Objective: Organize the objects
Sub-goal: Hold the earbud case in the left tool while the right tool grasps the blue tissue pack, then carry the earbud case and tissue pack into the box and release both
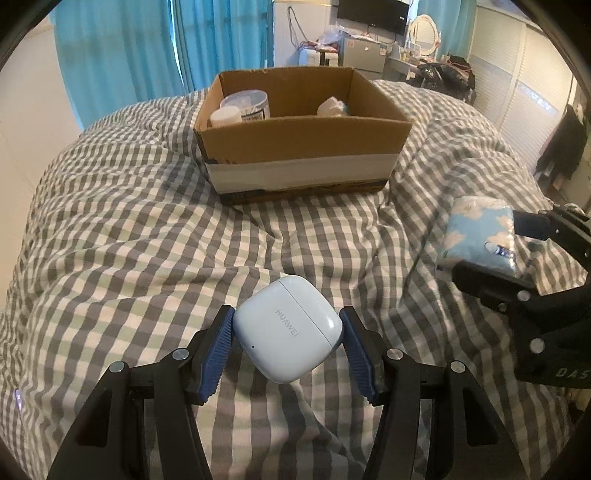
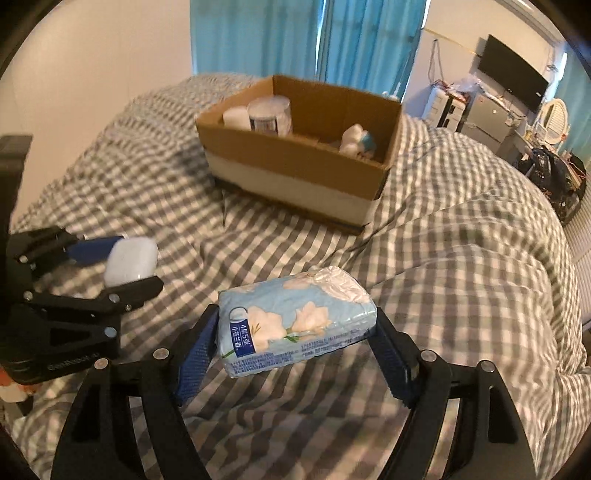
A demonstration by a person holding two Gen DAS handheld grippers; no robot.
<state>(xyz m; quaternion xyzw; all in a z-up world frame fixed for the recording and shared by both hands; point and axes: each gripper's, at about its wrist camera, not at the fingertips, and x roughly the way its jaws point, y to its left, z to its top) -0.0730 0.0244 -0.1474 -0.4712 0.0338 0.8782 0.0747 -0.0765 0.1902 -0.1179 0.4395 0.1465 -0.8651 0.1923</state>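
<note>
My left gripper (image 1: 287, 321) is shut on a pale blue Huawei earbud case (image 1: 286, 326) and holds it above the checked bedspread (image 1: 129, 240). It also shows in the right wrist view (image 2: 122, 264) at the left, with the case (image 2: 131, 260) between its jaws. My right gripper (image 2: 297, 326) is shut on a blue flowered tissue pack (image 2: 295, 319); the pack also shows in the left wrist view (image 1: 478, 232) at the right. An open cardboard box (image 1: 295, 140) stands further back on the bed, also in the right wrist view (image 2: 295, 173).
The box holds a round tub (image 1: 249, 105), a small white bottle (image 1: 225, 115) and a white crumpled item (image 1: 332, 107). Blue curtains (image 1: 147, 48) hang behind the bed. Cluttered furniture and a dark screen (image 1: 373, 14) stand at the far right.
</note>
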